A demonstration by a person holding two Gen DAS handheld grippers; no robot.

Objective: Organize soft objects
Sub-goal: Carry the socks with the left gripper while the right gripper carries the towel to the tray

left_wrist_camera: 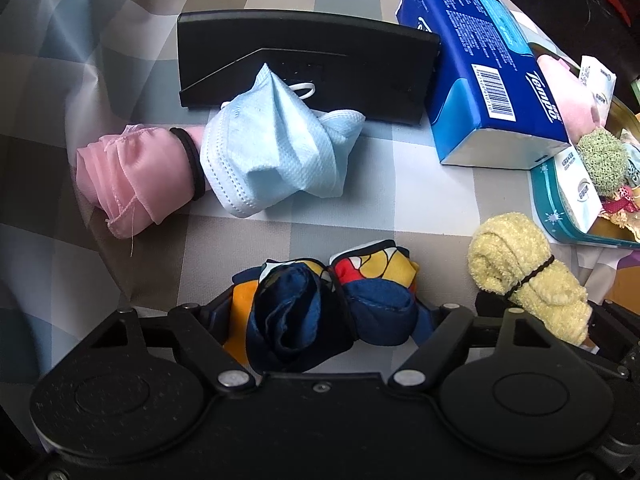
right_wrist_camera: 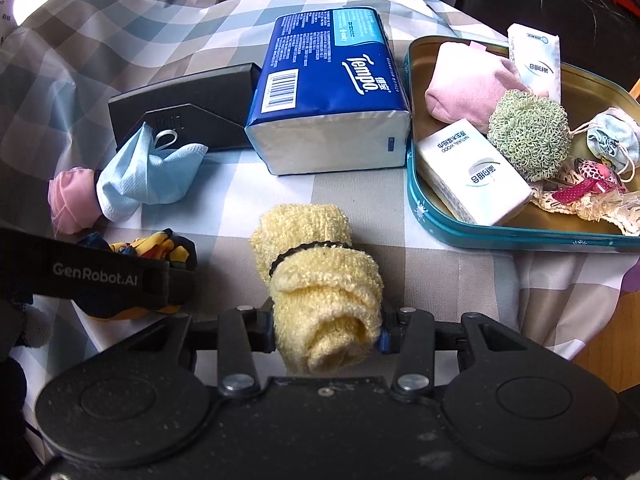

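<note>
The yellow towel roll point(right_wrist_camera: 320, 280) is fluffy terry cloth, rough and matt, cinched by a thin black elastic band point(right_wrist_camera: 308, 249). The face mask point(left_wrist_camera: 276, 148) is a dimpled non-woven fabric; the pink cloth bundle point(left_wrist_camera: 132, 176) beside it has a soft satin sheen. The tissue pack point(right_wrist_camera: 328, 92) wears glossy blue plastic film. The tin tray point(right_wrist_camera: 520, 236) is metal, teal-painted outside, brassy and shiny inside. The green puff point(right_wrist_camera: 528, 134) looks looped and coarse. A checked tablecloth point(right_wrist_camera: 440, 276) lies smooth, slightly glossy.
</note>
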